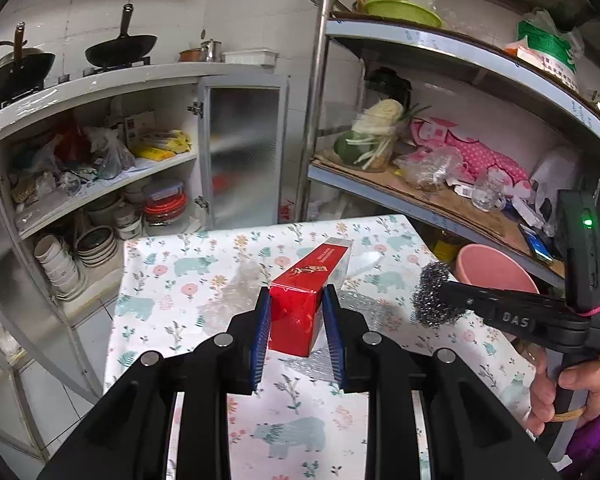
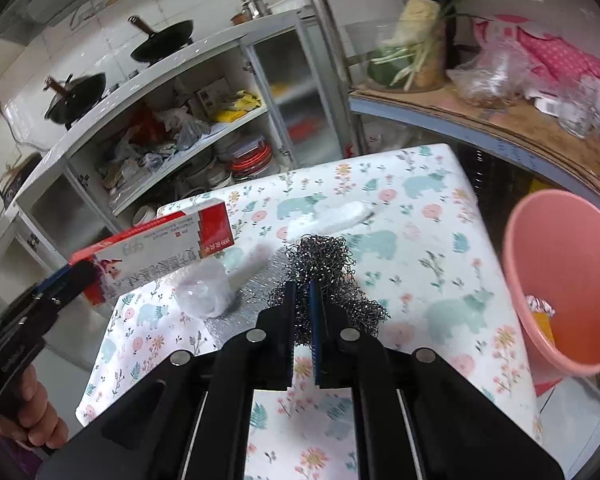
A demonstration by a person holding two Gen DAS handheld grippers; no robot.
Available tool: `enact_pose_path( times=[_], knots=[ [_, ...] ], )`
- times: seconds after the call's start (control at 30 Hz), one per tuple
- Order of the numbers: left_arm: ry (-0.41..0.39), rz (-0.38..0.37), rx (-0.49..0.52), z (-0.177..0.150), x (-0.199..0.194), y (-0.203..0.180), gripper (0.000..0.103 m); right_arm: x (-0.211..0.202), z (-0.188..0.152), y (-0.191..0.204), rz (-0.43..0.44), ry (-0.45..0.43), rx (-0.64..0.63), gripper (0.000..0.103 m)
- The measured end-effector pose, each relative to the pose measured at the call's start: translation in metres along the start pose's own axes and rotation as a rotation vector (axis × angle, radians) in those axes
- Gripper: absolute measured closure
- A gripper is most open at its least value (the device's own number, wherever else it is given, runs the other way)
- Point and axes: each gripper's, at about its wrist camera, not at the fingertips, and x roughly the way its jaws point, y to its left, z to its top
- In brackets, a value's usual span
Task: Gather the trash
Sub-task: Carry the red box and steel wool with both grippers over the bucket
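Note:
My left gripper (image 1: 296, 300) is shut on one end of a long red and white carton (image 1: 300, 312), held above the table; the carton also shows in the right wrist view (image 2: 160, 248). My right gripper (image 2: 302, 292) is shut on a grey steel-wool scrubber (image 2: 328, 276), also held over the table; the scrubber shows in the left wrist view (image 1: 434, 300). A pink bin (image 2: 568, 280) with some wrappers inside stands just off the table's right edge. A crumpled clear plastic wrap (image 2: 204, 292) and a white wad (image 2: 336, 216) lie on the floral tablecloth (image 2: 420, 240).
A metal shelf (image 1: 440, 196) with cardboard, bags and a jar overhangs the table's right side. An open cupboard (image 1: 100, 184) with bowls and bags stands beyond the table's far left. Woks sit on the counter (image 1: 120, 76) above it.

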Motion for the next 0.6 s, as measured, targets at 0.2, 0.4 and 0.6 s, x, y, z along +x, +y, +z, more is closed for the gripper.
enact_pose_path(
  times=[0.2,0.4,0.6],
  knots=[
    [0.017,-0.025,0.009,-0.004,0.005,-0.016,0.078,-0.014,-0.015,-0.022,-0.018,-0.003,0.032,0.096],
    [0.023,-0.055,-0.006,0.0,0.008,-0.025,0.078,-0.024,-0.028,-0.039,-0.021,-0.007,0.059,0.096],
    [0.022,-0.084,0.019,0.007,0.011,-0.048,0.078,-0.034,-0.034,-0.056,-0.02,-0.026,0.086,0.096]
  ],
)
